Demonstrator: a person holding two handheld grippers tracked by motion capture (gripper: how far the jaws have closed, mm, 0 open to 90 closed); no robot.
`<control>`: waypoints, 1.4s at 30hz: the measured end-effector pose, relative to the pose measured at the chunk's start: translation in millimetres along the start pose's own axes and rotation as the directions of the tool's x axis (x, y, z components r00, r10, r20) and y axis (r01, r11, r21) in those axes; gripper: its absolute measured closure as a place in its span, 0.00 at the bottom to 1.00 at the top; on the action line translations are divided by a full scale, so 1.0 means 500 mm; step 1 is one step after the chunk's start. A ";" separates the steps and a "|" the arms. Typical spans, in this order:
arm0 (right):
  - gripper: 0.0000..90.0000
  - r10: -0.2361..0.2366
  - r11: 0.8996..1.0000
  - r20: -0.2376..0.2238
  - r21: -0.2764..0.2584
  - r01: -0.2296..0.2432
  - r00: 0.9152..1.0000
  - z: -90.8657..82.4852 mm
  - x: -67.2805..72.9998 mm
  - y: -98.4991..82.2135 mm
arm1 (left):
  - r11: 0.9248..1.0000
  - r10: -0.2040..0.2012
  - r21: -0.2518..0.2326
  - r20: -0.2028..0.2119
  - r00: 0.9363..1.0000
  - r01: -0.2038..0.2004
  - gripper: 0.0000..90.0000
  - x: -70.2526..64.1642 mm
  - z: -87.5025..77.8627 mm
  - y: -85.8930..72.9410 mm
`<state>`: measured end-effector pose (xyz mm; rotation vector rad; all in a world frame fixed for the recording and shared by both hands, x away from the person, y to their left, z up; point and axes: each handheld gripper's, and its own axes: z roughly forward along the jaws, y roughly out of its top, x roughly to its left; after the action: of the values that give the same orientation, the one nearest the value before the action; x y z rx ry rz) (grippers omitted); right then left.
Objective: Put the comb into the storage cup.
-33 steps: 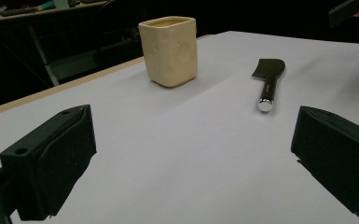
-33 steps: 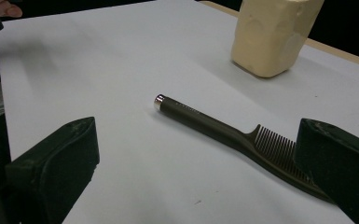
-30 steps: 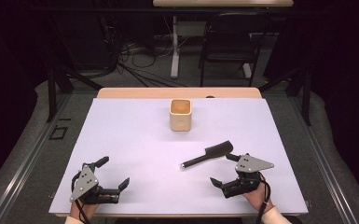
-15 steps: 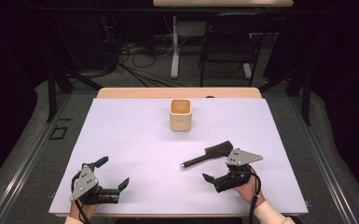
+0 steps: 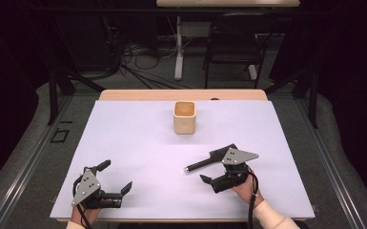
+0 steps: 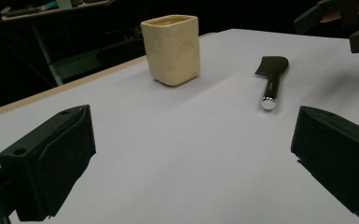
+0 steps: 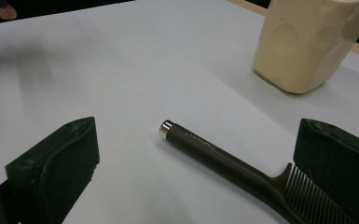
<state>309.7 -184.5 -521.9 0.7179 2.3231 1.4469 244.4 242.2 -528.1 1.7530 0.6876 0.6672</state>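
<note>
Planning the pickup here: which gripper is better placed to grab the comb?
Right. The right gripper is open beside the comb, whose handle lies between its jaws. The left gripper sits far off at the table's near left corner.

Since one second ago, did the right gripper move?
Yes. The right gripper shifted left and forward, toward the cup, and now sits beside the comb.

Dark room. Grey floor (image 5: 24,143), black chair (image 5: 232,45) upper right of centre, cable tangle (image 5: 138,67) upper left, white-covered table (image 5: 138,143) centre.
</note>
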 end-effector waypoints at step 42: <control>0.81 0.038 0.986 0.008 0.165 -0.038 0.999 0.125 -0.004 0.020 | 1.000 0.000 0.000 0.016 1.000 0.000 0.00 0.000 0.001 0.000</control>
<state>345.4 -135.4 -540.3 0.8133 2.4593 1.2767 244.7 241.7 -528.1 1.7566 0.6766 0.6523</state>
